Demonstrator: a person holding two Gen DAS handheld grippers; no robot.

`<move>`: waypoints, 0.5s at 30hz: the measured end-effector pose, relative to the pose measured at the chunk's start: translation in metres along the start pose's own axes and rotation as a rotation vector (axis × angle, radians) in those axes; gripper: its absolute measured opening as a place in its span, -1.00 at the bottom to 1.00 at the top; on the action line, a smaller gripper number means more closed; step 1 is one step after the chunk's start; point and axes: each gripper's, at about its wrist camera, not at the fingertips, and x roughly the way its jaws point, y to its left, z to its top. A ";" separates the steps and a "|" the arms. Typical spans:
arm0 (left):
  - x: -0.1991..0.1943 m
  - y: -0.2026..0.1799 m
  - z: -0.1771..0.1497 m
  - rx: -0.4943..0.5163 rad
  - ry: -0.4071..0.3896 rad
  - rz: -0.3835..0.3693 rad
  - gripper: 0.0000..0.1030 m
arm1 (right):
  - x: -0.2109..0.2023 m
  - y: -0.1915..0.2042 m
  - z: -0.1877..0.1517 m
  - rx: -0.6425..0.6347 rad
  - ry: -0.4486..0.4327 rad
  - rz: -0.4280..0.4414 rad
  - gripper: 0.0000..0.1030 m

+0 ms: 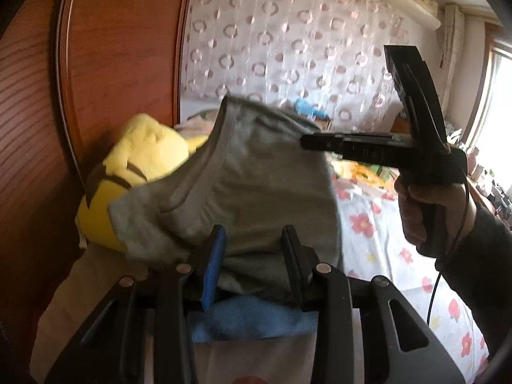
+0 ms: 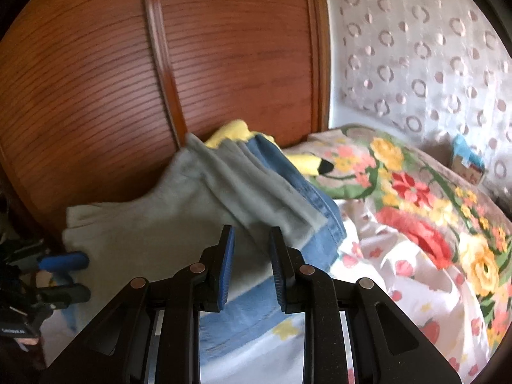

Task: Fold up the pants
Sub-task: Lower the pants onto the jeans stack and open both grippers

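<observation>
The grey pants (image 1: pixel 249 172) lie folded on top of a blue denim garment (image 1: pixel 249 316) on the bed. In the right wrist view the grey pants (image 2: pixel 179 220) rest on the denim (image 2: pixel 320 211), stacked near the headboard. My left gripper (image 1: pixel 252 256) has its jaws apart around the near edge of the grey cloth. It also shows in the right wrist view (image 2: pixel 64 276), open at the pile's left edge. My right gripper (image 2: pixel 249 256) is open over the pile's near edge. In the left wrist view it (image 1: pixel 307 142) reaches over the pants from the right.
A yellow plush toy (image 1: pixel 144 163) sits behind the pile against the wooden headboard (image 2: pixel 224 48). A floral pillow (image 2: pixel 416 198) lies to the right on the flowered bedsheet (image 1: pixel 384 240). A patterned curtain (image 1: pixel 288 32) hangs behind the bed.
</observation>
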 end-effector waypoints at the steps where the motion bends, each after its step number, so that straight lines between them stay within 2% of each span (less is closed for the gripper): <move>1: 0.002 0.000 -0.002 -0.001 0.007 0.001 -0.32 | 0.003 -0.004 -0.001 0.011 0.000 -0.001 -0.60; 7: 0.003 -0.004 -0.004 0.019 0.016 0.012 -0.31 | 0.000 -0.009 -0.001 0.049 -0.018 -0.001 -0.65; 15: -0.015 -0.008 -0.003 0.036 -0.007 0.010 -0.20 | -0.040 0.011 -0.009 0.043 -0.050 -0.027 -0.60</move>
